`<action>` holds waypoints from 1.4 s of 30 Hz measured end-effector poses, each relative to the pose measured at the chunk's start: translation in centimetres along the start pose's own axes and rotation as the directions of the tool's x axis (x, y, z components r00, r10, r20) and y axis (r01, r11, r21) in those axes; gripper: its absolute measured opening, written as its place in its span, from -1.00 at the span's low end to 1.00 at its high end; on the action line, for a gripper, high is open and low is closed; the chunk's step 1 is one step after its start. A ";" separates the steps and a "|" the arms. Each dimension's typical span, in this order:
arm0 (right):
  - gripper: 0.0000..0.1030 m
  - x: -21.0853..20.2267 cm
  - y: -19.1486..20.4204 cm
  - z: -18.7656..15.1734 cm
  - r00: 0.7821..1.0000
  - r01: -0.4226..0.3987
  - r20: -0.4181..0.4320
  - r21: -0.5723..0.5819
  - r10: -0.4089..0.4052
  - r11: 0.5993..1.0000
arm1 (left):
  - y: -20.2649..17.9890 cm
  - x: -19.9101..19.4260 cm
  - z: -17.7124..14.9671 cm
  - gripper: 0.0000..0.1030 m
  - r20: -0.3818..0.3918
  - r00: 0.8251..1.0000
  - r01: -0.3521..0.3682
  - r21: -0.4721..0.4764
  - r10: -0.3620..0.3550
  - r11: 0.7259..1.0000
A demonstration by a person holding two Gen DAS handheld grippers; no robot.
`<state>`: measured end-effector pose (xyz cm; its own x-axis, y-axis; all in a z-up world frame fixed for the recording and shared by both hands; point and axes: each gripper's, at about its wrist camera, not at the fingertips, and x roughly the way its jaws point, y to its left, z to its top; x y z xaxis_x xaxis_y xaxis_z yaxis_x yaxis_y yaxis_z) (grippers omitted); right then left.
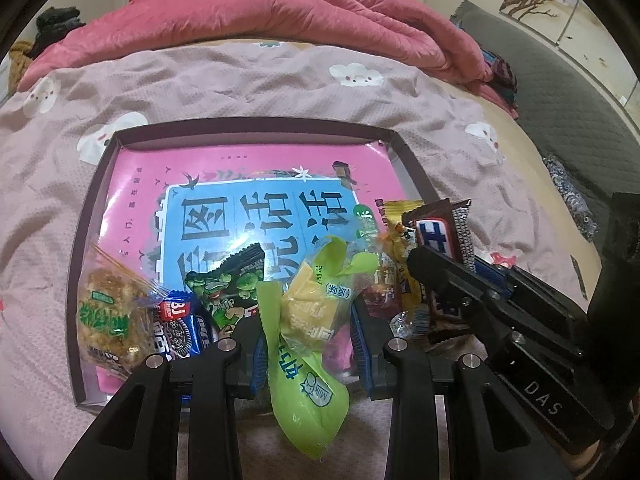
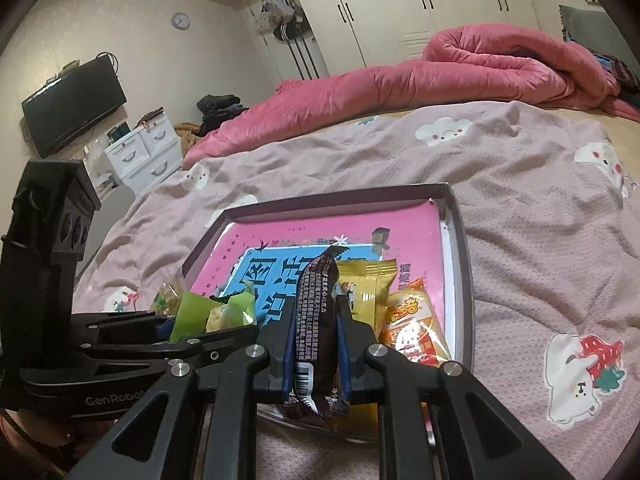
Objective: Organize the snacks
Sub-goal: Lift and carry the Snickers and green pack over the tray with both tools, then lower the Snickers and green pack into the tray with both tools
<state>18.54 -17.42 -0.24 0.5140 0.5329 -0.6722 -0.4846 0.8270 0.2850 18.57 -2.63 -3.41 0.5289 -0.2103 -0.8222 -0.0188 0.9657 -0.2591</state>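
A shallow dark-rimmed box (image 1: pixel 256 126) with a pink and blue printed bottom lies on the bed. My left gripper (image 1: pixel 310 332) is shut on a green-wrapped yellow snack (image 1: pixel 308 380) above the box's near edge. Beside it on the right, my right gripper (image 1: pixel 448 264) is shut on a dark brown chocolate bar (image 1: pixel 436 232). In the right wrist view the bar (image 2: pixel 316 320) stands upright between the blue pads of the right gripper (image 2: pixel 316 312). The left gripper (image 2: pixel 176 326) with the green snack (image 2: pixel 192 312) shows at the left. The box rim (image 2: pixel 460 248) runs on the right.
Inside the box near the front lie a clear-wrapped crispy cake (image 1: pixel 108 312), a small Oreo pack (image 1: pixel 180 328), a black green-pea packet (image 1: pixel 228 280), a yellow packet (image 2: pixel 368 292) and an orange packet (image 2: pixel 412 328). A rolled pink duvet (image 1: pixel 280 12) lies behind on the cloud-print blanket (image 1: pixel 240 80).
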 end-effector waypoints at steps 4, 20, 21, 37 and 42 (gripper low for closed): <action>-0.64 0.3 -0.1 -0.2 1.000 0.007 -0.004 -0.002 -0.007 1.000 | 0.0 0.1 -0.1 -0.31 -0.004 1.000 0.000 -0.001 0.000 1.000; -0.62 0.0 -0.5 -0.4 1.000 0.019 0.001 0.015 -0.019 1.000 | 0.2 0.2 -0.2 -0.25 -0.010 1.000 0.008 -0.011 -0.008 1.000; -0.62 -0.1 -0.6 -0.3 1.000 0.017 0.005 0.019 -0.017 1.000 | 0.2 0.2 -0.3 -0.25 -0.011 1.000 0.008 -0.011 -0.009 1.000; -0.50 -1.7 -1.2 0.1 0.999 0.021 0.041 0.041 -0.023 0.999 | 0.1 0.1 -0.3 -0.03 -0.016 1.000 0.019 -0.011 -0.019 1.000; -0.43 -2.0 -1.1 0.0 0.999 0.026 0.045 0.036 -0.027 0.999 | 0.1 -0.2 -0.3 0.05 -0.013 1.000 0.018 -0.013 -0.018 1.000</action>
<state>18.08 -19.37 0.76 0.5585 0.5176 -0.6482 -0.4451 0.8464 0.2924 18.18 -2.50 -3.46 0.5179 -0.2297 -0.8240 -0.0205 0.9597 -0.2804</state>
